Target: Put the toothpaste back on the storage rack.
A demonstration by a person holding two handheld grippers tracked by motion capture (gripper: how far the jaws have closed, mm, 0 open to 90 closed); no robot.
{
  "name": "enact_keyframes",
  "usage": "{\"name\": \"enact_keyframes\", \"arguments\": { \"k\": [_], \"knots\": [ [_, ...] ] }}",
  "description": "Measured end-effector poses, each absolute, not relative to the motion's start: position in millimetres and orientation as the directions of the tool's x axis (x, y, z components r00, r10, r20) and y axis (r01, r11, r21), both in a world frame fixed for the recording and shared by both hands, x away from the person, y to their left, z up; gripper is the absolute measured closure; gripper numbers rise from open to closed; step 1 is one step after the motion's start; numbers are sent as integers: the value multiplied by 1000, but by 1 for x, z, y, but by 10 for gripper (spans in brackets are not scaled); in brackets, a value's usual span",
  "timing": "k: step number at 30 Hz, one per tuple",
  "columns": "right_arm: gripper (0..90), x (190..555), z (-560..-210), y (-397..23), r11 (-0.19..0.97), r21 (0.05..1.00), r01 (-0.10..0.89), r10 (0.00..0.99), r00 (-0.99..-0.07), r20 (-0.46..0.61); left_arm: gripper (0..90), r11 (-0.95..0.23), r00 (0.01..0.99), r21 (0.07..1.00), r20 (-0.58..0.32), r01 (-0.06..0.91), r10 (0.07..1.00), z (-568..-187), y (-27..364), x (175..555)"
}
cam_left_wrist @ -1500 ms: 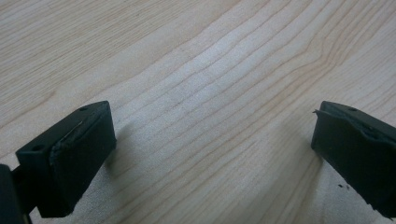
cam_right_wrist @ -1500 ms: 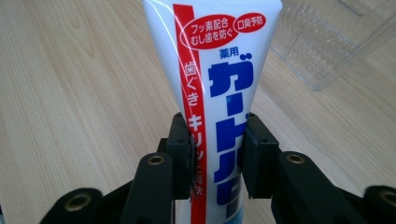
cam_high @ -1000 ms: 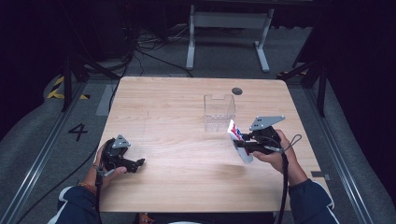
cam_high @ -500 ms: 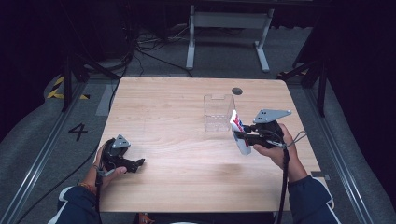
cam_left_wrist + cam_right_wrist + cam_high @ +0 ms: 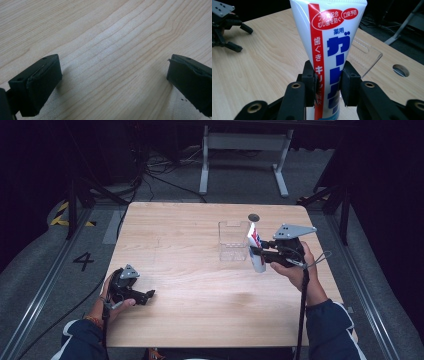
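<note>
Item 1: one toothpaste tube (image 5: 329,50), white with a red stripe down one side. I read blue and red Japanese print on it, including 薬用 and 歯ぐき; no brand name I can make out in full. Its long axis stands near upright, flat crimped end up, cap end below the pads and hidden from me.

Item 2: my right claw (image 5: 256,252), clamped on the tube at its lower body, one pad on each side, held above the counter (image 5: 190,285).

Item 3: one clear plastic box (image 5: 233,241), open-topped, just beside that claw on its far side, on the counter.

Item 4: my left claw (image 5: 148,295), pads apart with bare wood between them, resting low on the counter, well apart from the right claw.

Item 5: one round hole (image 5: 253,217) in the counter, beyond the box.
</note>
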State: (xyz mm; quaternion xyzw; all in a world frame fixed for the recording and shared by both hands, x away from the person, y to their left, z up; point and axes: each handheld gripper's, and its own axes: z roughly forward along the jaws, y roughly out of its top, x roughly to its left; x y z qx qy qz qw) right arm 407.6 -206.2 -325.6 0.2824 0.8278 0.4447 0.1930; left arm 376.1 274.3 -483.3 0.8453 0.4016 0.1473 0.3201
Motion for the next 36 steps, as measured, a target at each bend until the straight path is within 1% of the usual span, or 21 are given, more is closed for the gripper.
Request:
{"name": "enact_keyframes", "arguments": {
  "k": [7,13,20,36],
  "knots": [
    [696,416,-318,-201,438,854,280,640,-765,-78,2,-482,639,660,3,576,769,-483,275,377],
    [698,427,-310,-195,402,879,258,656,-750,-80,2,-482,640,661,5,575,769,-483,275,377],
    [698,434,-307,-186,402,881,248,652,-753,-86,4,-479,637,664,5,575,771,-483,275,377],
    [698,460,-310,-173,376,891,255,663,-745,-67,4,-483,640,663,8,571,768,-483,275,377]
  ]
}}
